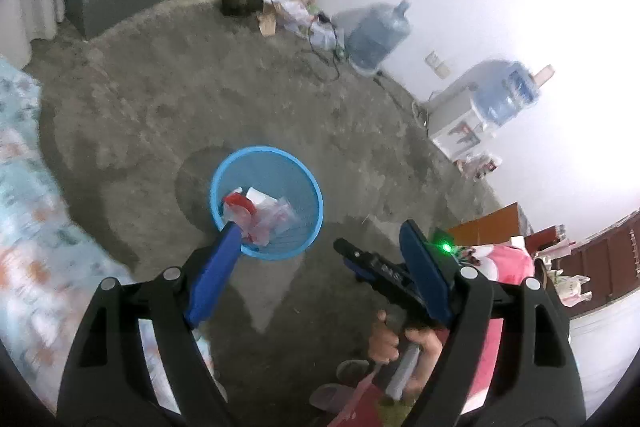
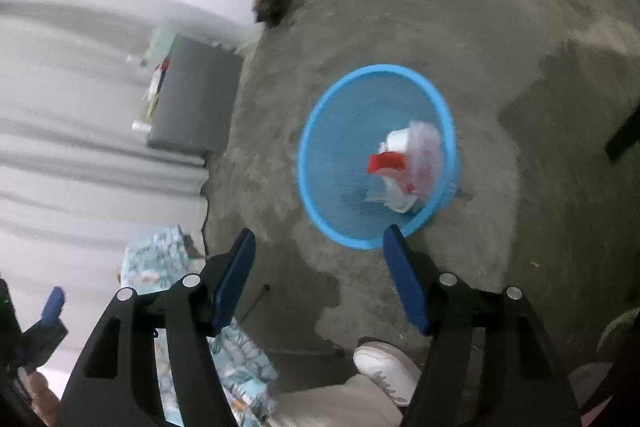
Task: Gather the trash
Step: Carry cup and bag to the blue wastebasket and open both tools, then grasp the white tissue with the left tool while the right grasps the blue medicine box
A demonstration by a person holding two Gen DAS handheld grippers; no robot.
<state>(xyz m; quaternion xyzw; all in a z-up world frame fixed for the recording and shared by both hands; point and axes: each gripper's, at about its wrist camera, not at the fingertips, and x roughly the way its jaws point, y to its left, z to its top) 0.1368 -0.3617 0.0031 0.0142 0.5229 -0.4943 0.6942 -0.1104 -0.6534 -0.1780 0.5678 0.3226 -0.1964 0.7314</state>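
floor [image 1: 248, 99]: rough matt concrete, patchy | wastebasket [image 2: 320, 131]: blue plastic mesh, smooth rim | trash [image 2: 408, 167]: crinkled glossy plastic film, paper | water jug [image 1: 378, 35]: translucent blue plastic

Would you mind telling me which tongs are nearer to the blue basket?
Hard to call; probably the left tongs, one finger overlapping the blue basket's rim. The right tongs hang just short of it.

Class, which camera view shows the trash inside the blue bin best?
The left wrist view: the red and white trash in the blue bin looks sharp, though a finger covers its edge. The right wrist view shows it unblocked but blurred.
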